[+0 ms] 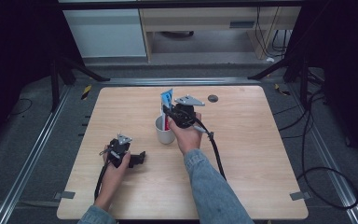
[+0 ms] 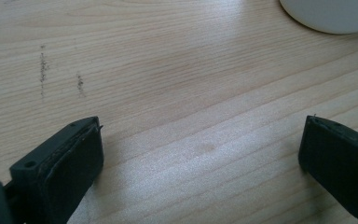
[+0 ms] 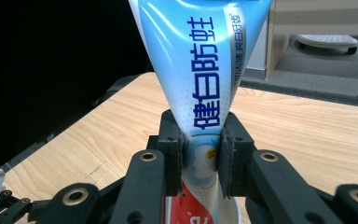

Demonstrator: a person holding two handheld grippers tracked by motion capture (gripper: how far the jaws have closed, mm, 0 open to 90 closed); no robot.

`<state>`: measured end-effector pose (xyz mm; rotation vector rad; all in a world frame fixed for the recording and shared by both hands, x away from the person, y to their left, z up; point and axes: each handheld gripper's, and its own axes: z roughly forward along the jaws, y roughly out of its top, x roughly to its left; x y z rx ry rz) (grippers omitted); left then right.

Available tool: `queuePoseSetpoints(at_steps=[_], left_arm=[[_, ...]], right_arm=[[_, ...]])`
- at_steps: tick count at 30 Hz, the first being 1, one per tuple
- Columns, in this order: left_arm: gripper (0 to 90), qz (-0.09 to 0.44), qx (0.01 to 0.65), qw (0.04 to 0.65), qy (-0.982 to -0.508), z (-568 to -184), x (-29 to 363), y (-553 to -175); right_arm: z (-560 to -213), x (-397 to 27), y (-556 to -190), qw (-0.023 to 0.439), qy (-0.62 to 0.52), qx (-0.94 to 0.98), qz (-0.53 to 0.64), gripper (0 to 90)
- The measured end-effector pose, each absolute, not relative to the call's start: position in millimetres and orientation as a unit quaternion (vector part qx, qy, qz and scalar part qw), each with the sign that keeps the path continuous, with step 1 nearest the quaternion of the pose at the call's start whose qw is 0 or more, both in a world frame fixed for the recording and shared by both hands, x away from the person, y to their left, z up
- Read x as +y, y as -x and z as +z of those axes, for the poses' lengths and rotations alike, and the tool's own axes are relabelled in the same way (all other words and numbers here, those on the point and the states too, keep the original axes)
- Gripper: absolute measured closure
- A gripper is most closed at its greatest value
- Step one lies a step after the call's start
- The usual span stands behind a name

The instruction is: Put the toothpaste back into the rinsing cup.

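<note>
- Right hand-held gripper (image 3: 200, 161) clamped on toothpaste tube (image 3: 200, 70), upright, lower end inside white cup (image 1: 164, 130).
- Left hand-held gripper (image 2: 200, 154) spread wide, empty, resting on worktop (image 1: 242, 140) left of cup.
- Risk, judged: tube snagging the rim, tipping unsteadied cup; soft tube slipping.

The left hand (image 1: 114, 164) is resting low near the front of the table, holding the left gripper (image 1: 137, 157) with its jaws standing wide apart. The right hand (image 1: 186, 135) is reaching further forward, and the right gripper (image 1: 168, 113) is squeezing something between its pads (image 3: 173, 154).
</note>
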<state>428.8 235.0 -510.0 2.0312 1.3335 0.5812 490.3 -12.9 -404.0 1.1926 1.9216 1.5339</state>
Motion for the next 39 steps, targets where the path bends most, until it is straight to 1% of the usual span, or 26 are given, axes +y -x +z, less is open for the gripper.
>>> queuePoseSetpoints(at_steps=[10,14,26,31,39], left_arm=[[0.0,0.221,0.506,0.316,-0.771,-510,235,-429],[0.0,0.221,0.506,0.316,-0.771,-510,235,-429],[0.0,0.22,0.506,0.316,-0.772,-510,235,-429],[0.0,0.221,0.506,0.316,-0.772,-510,235,-429],[0.0,0.22,0.506,0.316,-0.772,-510,235,-429]], right_arm=[[-408,-11,-491,0.19,-0.429,0.692,0.549,73.7],[-412,-12,-493,0.177,-0.436,0.688,0.553,73.6],[-414,-10,-491,0.172,-0.432,0.692,0.553,73.6],[-417,-12,-492,0.156,-0.441,0.686,0.557,73.5],[-426,-18,-496,0.145,-0.461,0.679,0.552,73.2]])
